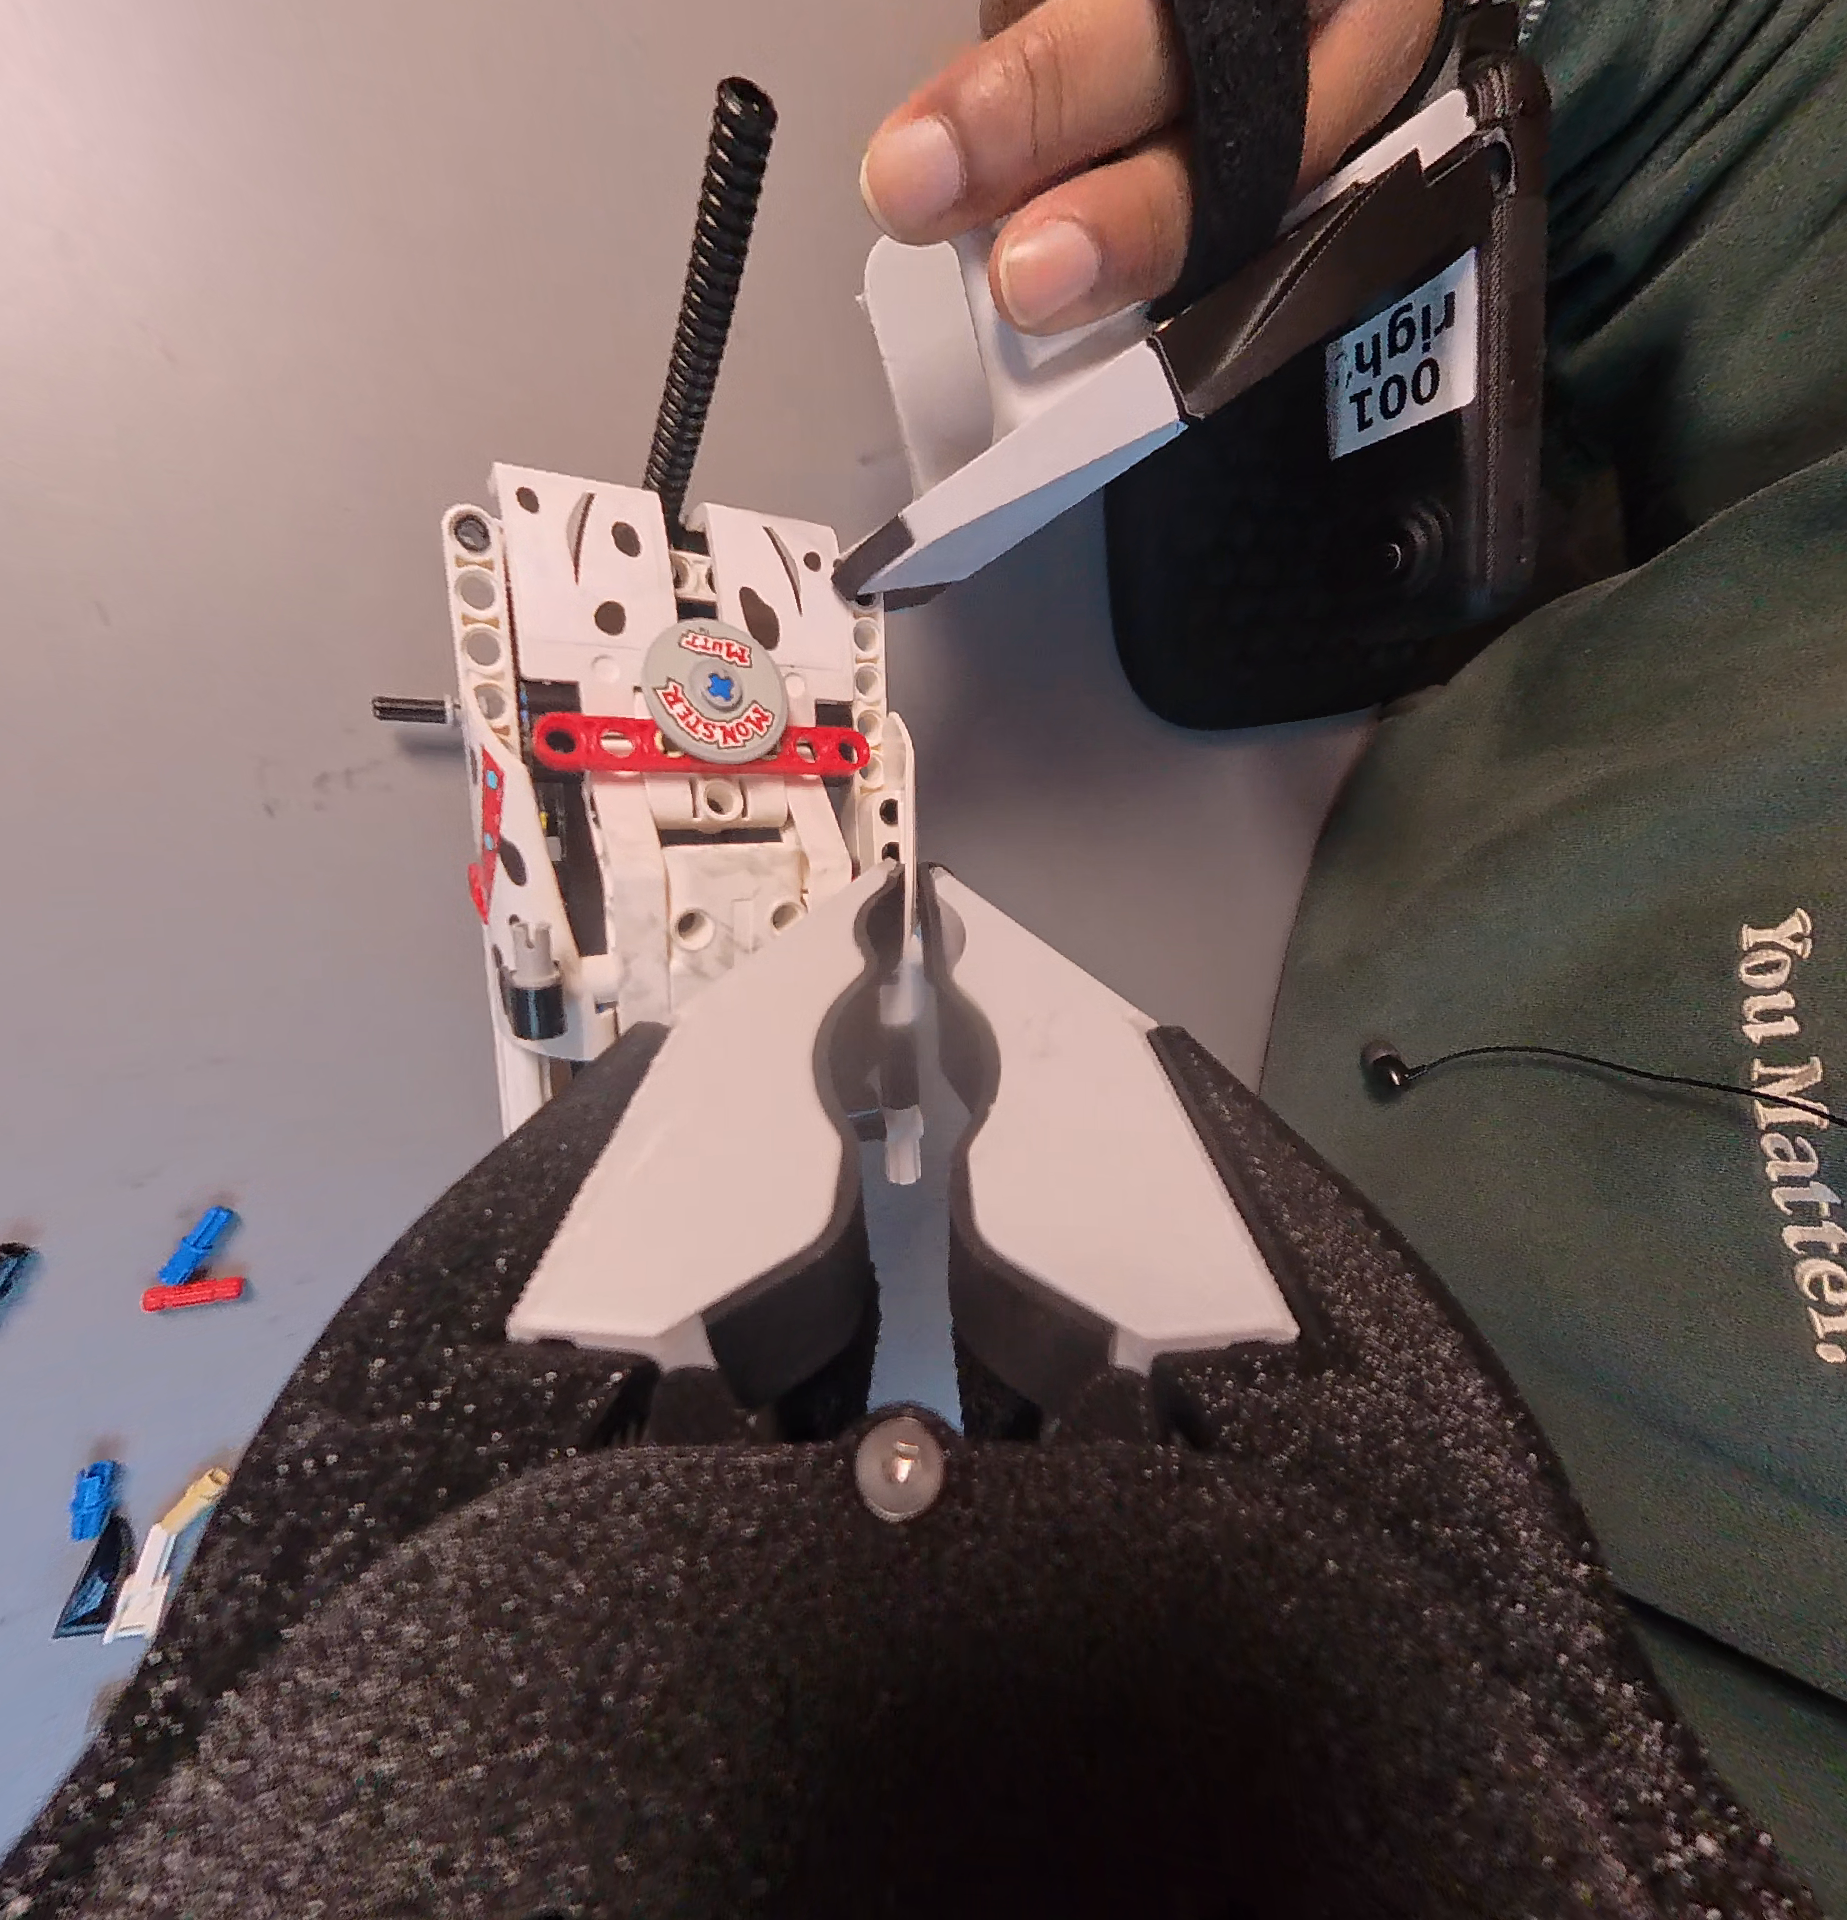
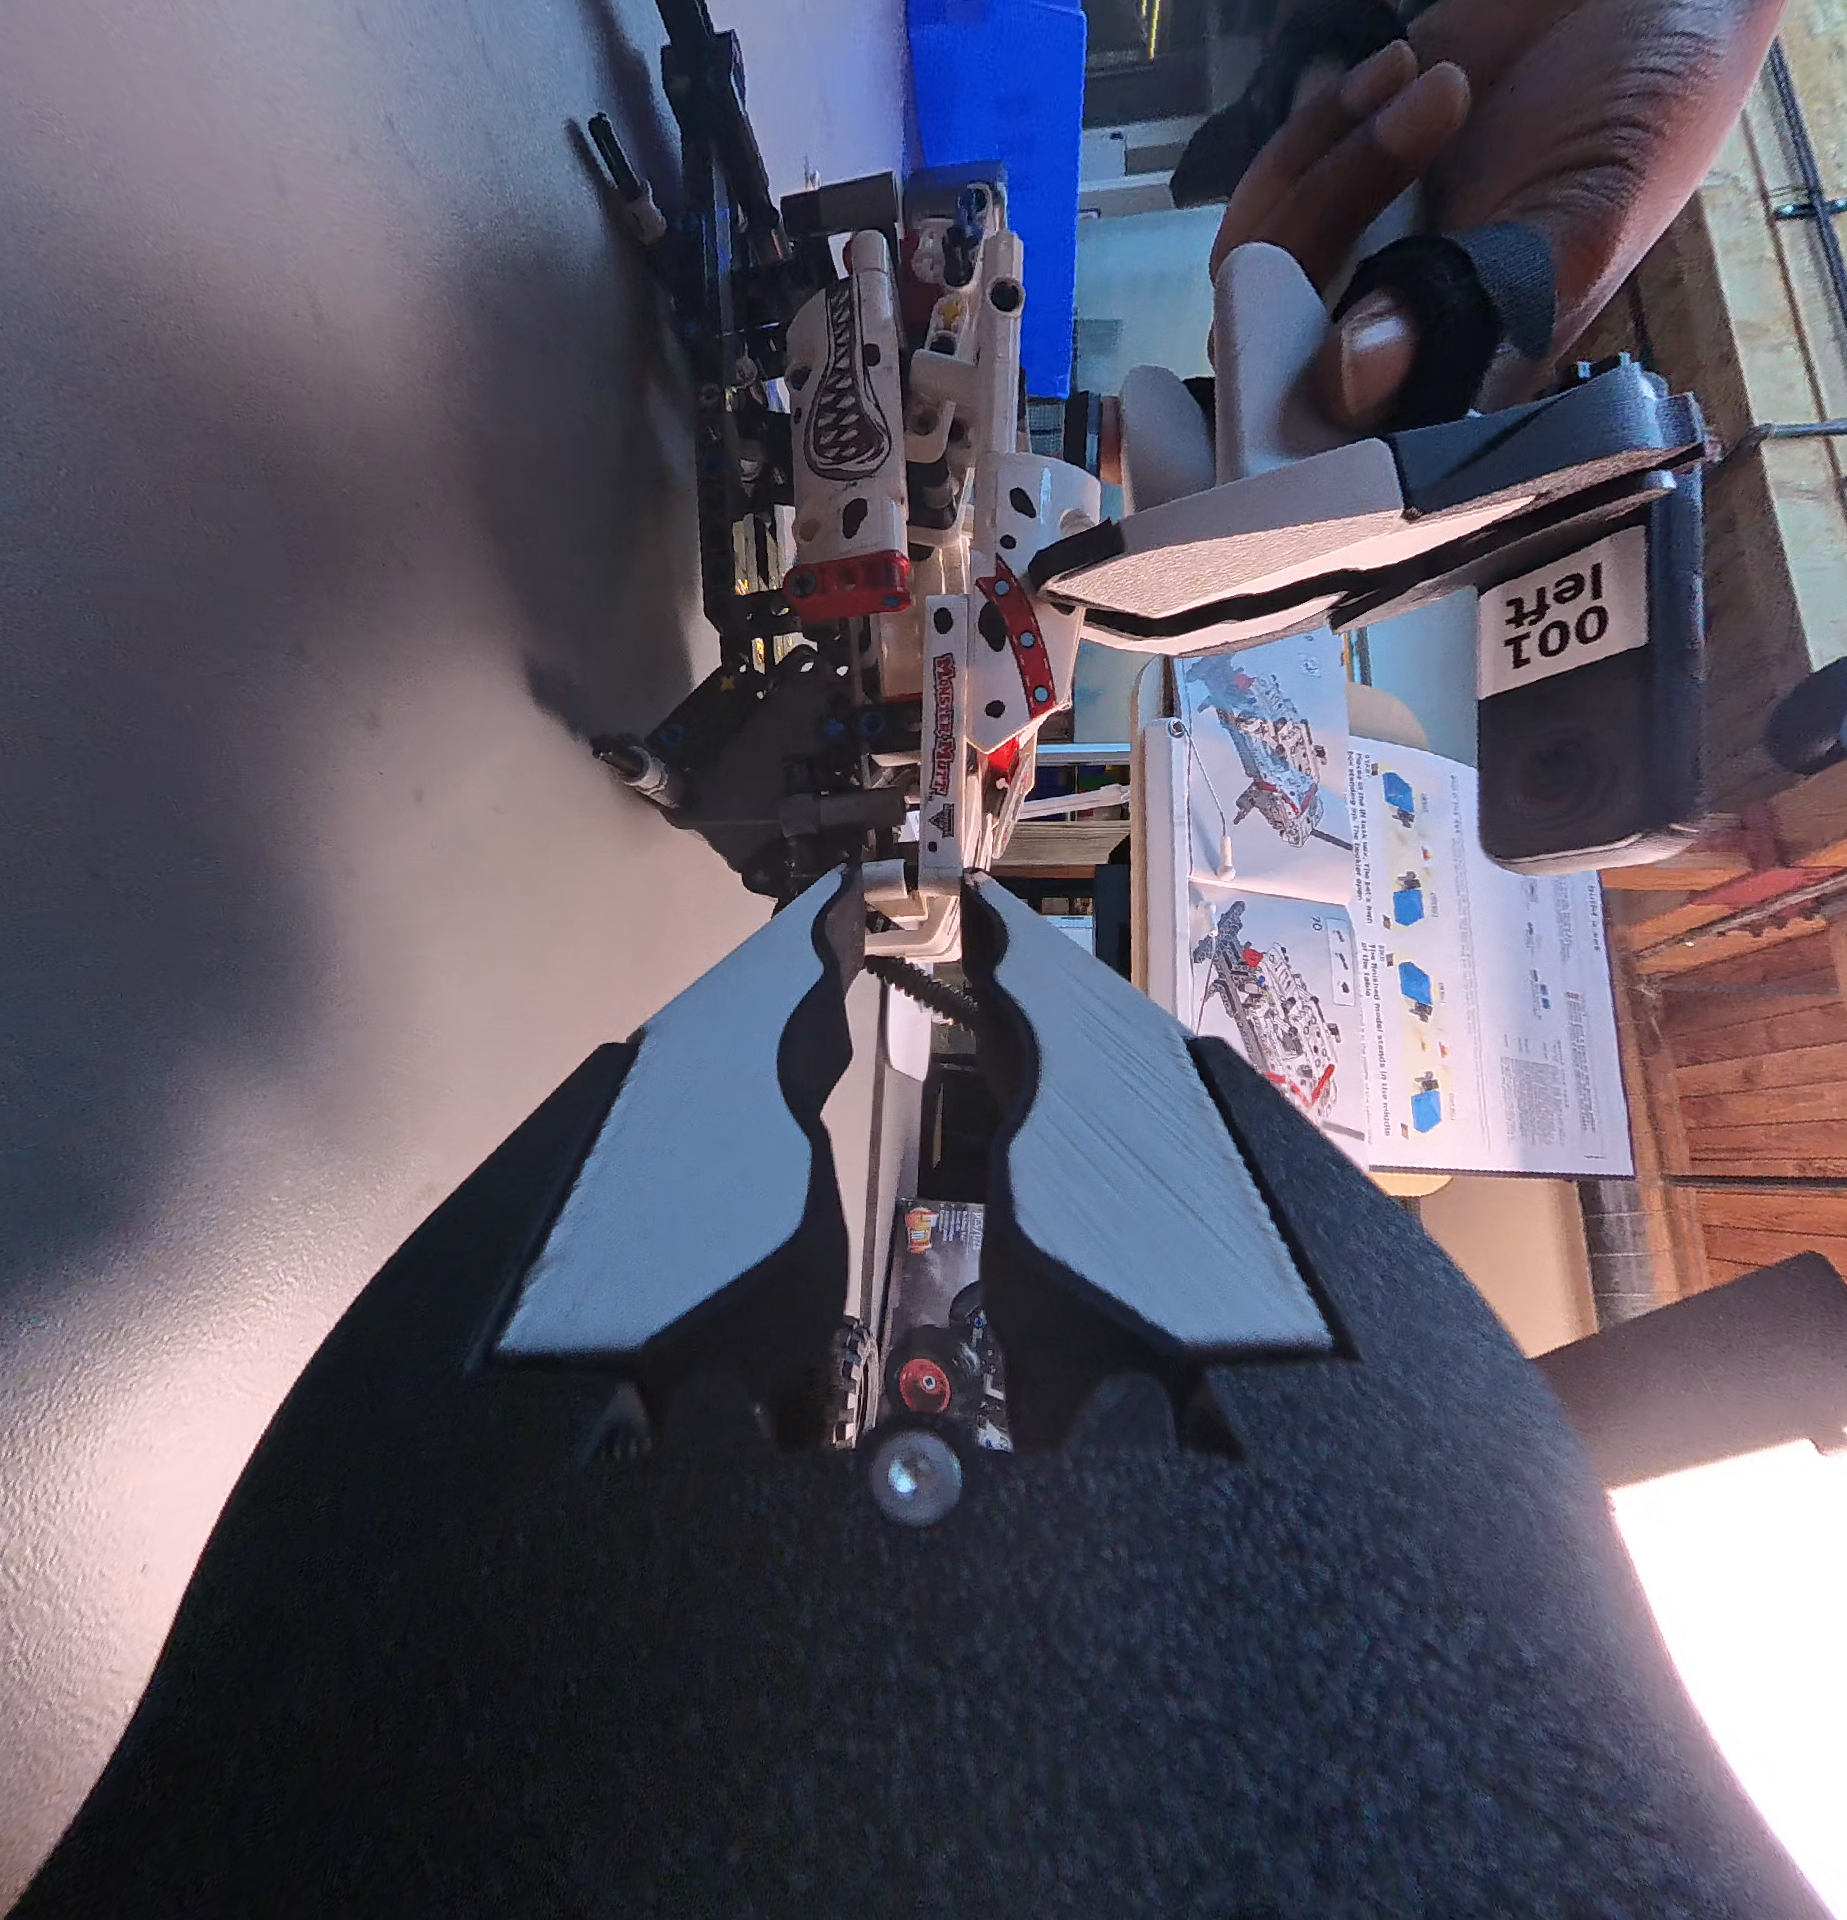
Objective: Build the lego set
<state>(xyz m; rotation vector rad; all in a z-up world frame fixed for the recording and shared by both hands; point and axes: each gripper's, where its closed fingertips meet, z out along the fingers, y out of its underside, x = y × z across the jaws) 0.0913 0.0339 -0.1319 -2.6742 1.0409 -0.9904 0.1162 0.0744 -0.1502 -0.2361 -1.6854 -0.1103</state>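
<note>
Above the grey table [image 1: 171, 416], the white spotted lego model [image 1: 680, 748] is gripped from both ends. Left gripper [image 1: 903, 883] fingers pinch a thin white edge piece at the model's near end; right gripper [image 2: 903, 883] fingers clamp its white rear corner. Loose blue, red and black pins [image 1: 197, 1262] lie left of the model.

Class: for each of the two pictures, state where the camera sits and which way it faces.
Left wrist view: sits on the left gripper, facing the white spotted lego truck and the person's green sweatshirt.
Right wrist view: sits on the right gripper, facing the truck side-on, with an instruction sheet beyond.
Shared: the truck; each view shows the other gripper and its hand.
</note>
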